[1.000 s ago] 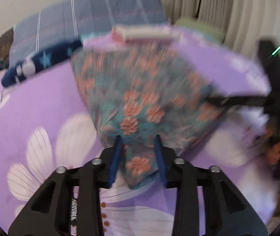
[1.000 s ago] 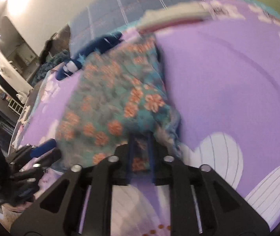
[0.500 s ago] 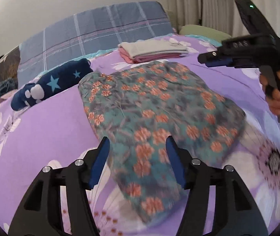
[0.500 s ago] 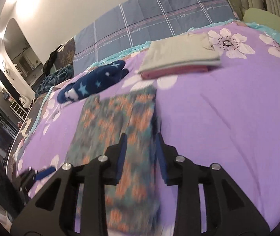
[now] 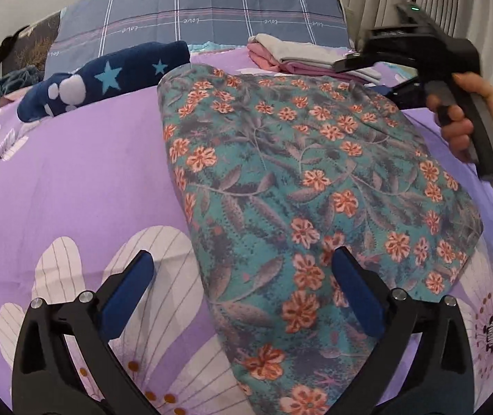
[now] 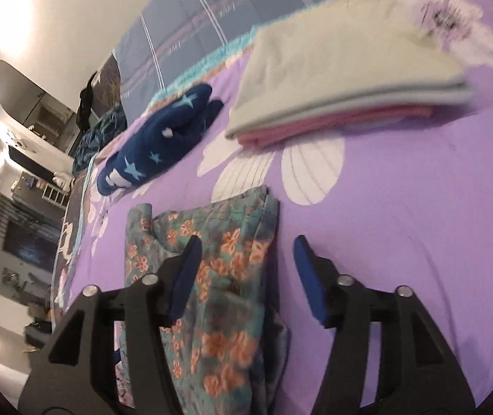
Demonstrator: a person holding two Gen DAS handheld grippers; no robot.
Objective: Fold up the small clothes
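A teal garment with orange flowers (image 5: 301, 180) lies flat and folded on the purple bedspread (image 5: 73, 180). My left gripper (image 5: 243, 288) is open and empty, its jaws wide over the garment's near left edge. My right gripper (image 6: 246, 269) is open and empty above the garment's far end (image 6: 218, 276). The right gripper also shows in the left wrist view (image 5: 429, 58), held by a hand at the far right of the garment.
A stack of folded grey and pink clothes (image 6: 343, 79) lies further up the bed, also in the left wrist view (image 5: 301, 57). A navy star-print piece (image 5: 108, 76) lies at the back left. A blue plaid pillow (image 5: 211, 10) stands behind, curtains (image 5: 419, 0) at the right.
Both grippers let go of the floral garment and opened wide. The garment, held up a second ago, now lies flat on the bed. The right gripper moved toward the far end.
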